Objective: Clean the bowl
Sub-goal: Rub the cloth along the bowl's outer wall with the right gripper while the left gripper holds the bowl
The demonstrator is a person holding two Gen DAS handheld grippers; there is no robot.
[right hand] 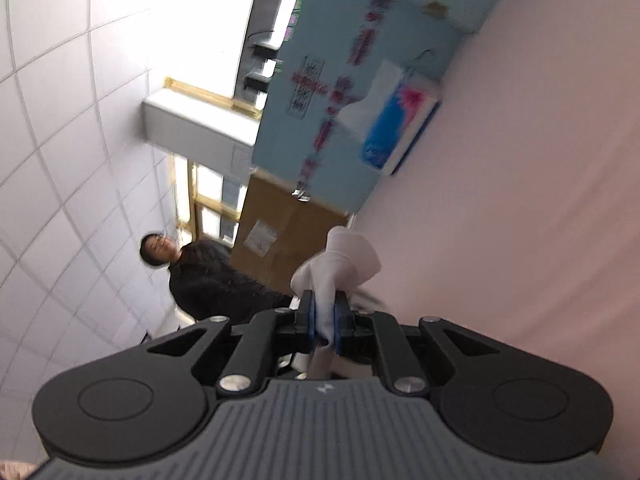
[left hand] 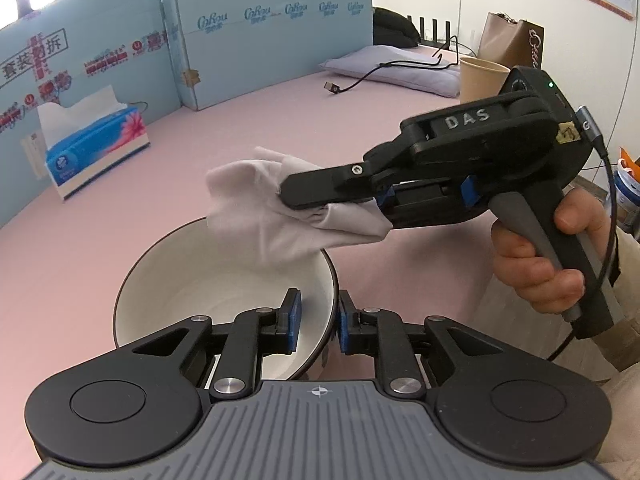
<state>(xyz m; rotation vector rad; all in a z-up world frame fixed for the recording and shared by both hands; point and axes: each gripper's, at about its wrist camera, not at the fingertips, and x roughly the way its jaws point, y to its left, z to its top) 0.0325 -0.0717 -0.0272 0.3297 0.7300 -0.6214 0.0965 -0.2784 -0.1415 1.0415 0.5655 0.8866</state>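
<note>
White inside and dark along its rim, the bowl point(left hand: 224, 292) stands upright on the pink surface point(left hand: 200, 152), close in front of the left gripper point(left hand: 316, 322). The jaws of this gripper are set on both sides of the near right part of the bowl's wall, one blue pad inside the bowl and the other outside. They stand narrowly apart, and a small gap shows between the pads and the wall, so they do not press on it.

A pale cloth point(left hand: 272, 208) hangs above the far edge of the bowl, and its lower fold reaches down to the rim there. The right gripper point(left hand: 308, 194) holds this cloth with its jaws closed on it. In the right wrist view the cloth point(right hand: 340, 264) is pinched between the two blue pads of that gripper point(right hand: 324, 320) and bunches out past them. A hand point(left hand: 536, 260) grips the grey handle of the right gripper.

Farther away on the surface stands a blue tissue box point(left hand: 96, 148) at the left, with a tissue sticking out of its top. A paper cup point(left hand: 480, 78) is behind the right gripper, and a black cable point(left hand: 384, 72) lies over a flat pillow point(left hand: 400, 68). Light blue cardboard panels point(left hand: 260, 28) stand along the back. In the right wrist view a person in dark clothes point(right hand: 208, 280) is beside a brown board.
</note>
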